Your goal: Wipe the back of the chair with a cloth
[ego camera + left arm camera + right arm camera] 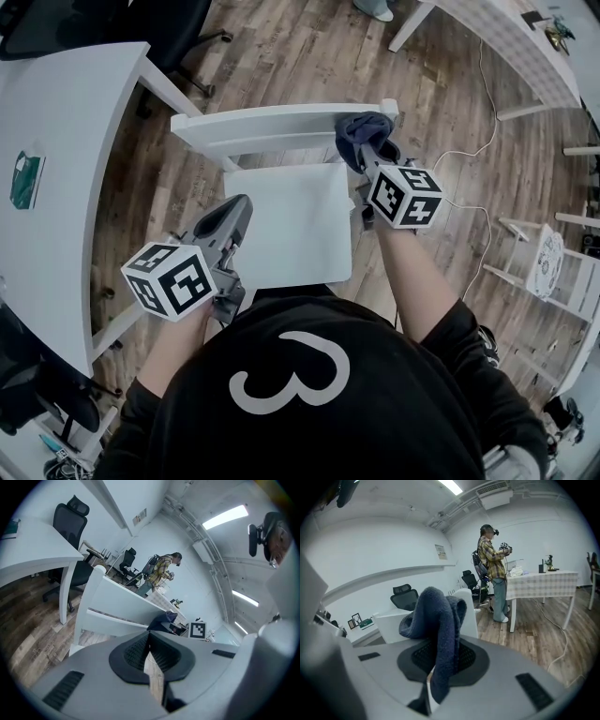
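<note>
The white wooden chair stands in front of me, its back rail (272, 124) on the far side and its seat (292, 225) nearer. My right gripper (367, 155) is shut on a dark blue cloth (362, 131), which rests on the right end of the back rail. In the right gripper view the cloth (436, 616) hangs bunched between the jaws of that gripper (440, 654), with the chair's white post (467, 609) just behind it. My left gripper (234, 211) hovers over the seat's left edge, shut and holding nothing. The left gripper view shows the left gripper (149, 641), the back rail (117, 603) and the cloth (164, 620).
A white table (66, 187) stands close on the left, with a black office chair (94, 28) behind it. Another white table (506, 47) is at the far right. A white cable (469, 216) runs over the wood floor. A person (492, 573) stands by that table.
</note>
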Demonstrator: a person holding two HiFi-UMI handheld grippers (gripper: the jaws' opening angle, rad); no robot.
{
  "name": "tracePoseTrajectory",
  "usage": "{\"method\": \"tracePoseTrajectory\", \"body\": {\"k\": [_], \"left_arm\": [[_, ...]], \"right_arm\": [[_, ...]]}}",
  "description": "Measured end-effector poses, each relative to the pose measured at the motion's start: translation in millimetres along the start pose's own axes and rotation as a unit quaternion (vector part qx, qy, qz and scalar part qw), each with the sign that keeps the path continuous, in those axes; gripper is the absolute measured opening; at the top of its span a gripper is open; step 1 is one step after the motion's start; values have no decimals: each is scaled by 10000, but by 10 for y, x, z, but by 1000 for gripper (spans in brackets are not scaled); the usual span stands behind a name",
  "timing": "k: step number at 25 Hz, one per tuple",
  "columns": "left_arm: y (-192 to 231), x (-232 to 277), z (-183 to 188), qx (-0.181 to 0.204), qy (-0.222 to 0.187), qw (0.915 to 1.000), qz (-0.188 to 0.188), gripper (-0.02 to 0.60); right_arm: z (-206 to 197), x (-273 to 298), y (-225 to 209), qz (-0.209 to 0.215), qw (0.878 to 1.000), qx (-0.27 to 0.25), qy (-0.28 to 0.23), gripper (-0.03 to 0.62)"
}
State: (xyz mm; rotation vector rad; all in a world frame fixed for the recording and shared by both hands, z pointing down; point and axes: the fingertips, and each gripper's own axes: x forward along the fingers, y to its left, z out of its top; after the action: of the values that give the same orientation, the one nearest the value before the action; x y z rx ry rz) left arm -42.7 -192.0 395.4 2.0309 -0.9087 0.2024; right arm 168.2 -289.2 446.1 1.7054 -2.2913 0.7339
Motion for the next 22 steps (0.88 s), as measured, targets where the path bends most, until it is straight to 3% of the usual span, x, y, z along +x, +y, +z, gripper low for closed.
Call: {"method": "tracePoseTrajectory", "body": {"k": [9, 13, 22], "left_arm": [[-26, -30, -47, -17, -33, 10000, 22, 14], [29, -106, -54, -80, -103, 9999, 65, 14], [347, -446, 33, -344, -419, 9980, 320, 14]], "right_arm": [[-1, -63, -74, -40, 10000, 79, -19, 52], [20, -140, 39, 16, 9999, -146, -49, 52], [-35, 34, 854, 869, 9960, -214, 33, 52]]}}
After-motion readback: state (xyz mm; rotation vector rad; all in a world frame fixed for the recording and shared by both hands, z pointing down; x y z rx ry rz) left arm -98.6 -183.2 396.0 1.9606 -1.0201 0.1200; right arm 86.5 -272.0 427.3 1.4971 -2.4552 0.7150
